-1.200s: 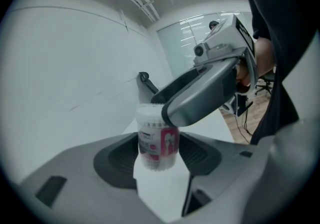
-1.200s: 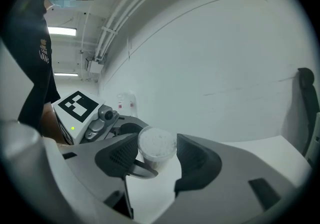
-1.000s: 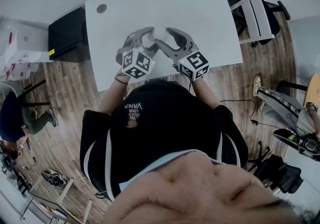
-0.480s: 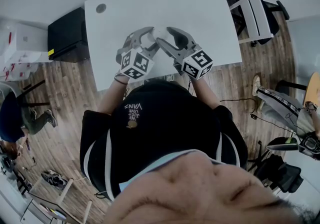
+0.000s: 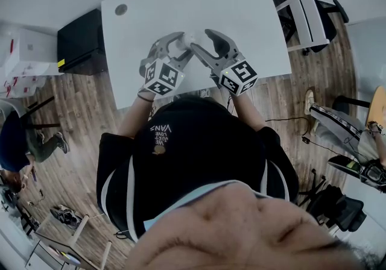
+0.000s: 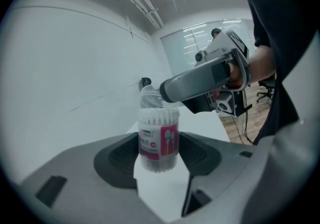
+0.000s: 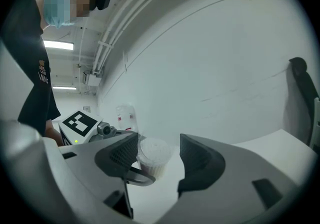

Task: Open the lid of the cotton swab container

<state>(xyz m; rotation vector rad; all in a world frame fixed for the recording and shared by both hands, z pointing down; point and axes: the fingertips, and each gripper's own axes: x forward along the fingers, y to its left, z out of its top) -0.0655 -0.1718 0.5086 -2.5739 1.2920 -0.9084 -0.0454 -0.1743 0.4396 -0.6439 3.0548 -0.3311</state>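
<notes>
Low in the middle of the left gripper view, squeezing the cotton swab container (image 6: 159, 133) with the left gripper (image 6: 159, 159); right gripper (image 7: 159, 154) loose, jaws apart round its top.

Clear cotton swab container (image 6: 159, 140) — pink-and-white label, white tips; white table (image 5: 241, 9); grey left hand-held gripper (image 6: 160, 155) and right hand-held gripper (image 7: 159, 160) — black-and-white marker cubes (image 5: 164, 77).
</notes>
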